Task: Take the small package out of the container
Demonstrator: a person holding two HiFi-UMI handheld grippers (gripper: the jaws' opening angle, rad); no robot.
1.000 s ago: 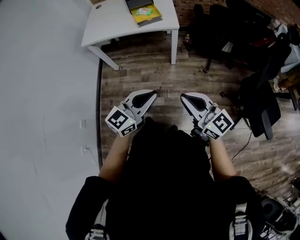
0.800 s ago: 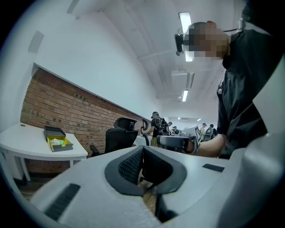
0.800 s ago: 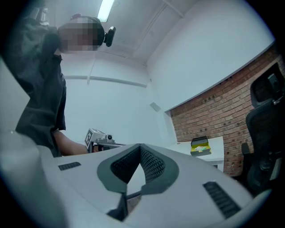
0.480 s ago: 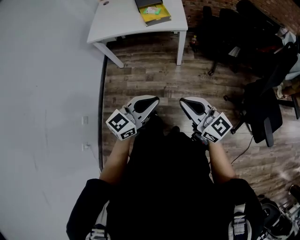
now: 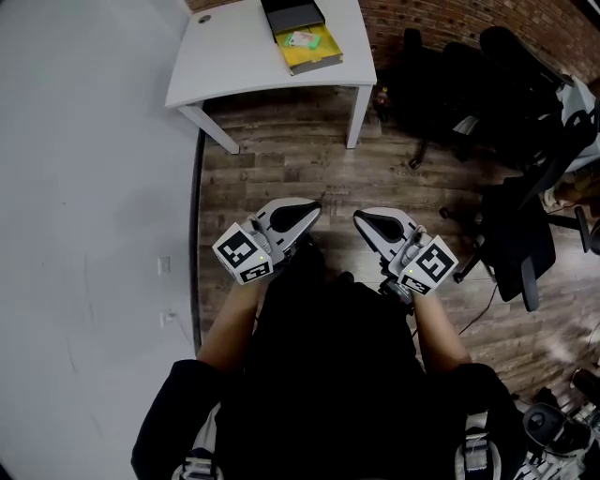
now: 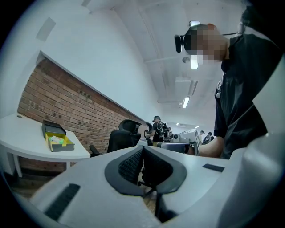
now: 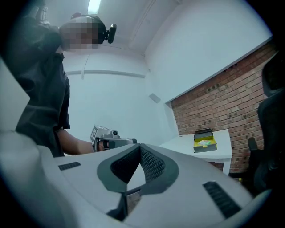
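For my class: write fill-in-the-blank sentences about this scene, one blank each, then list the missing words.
The yellow container stands on a ____ table. The small package lies ____ the container. The left gripper and right gripper both have jaws ____. The wall behind the table is ____.
Missing words: white; inside; shut; brick.

Left hand-held gripper (image 5: pixel 313 208), right hand-held gripper (image 5: pixel 358 218) closed, empty.
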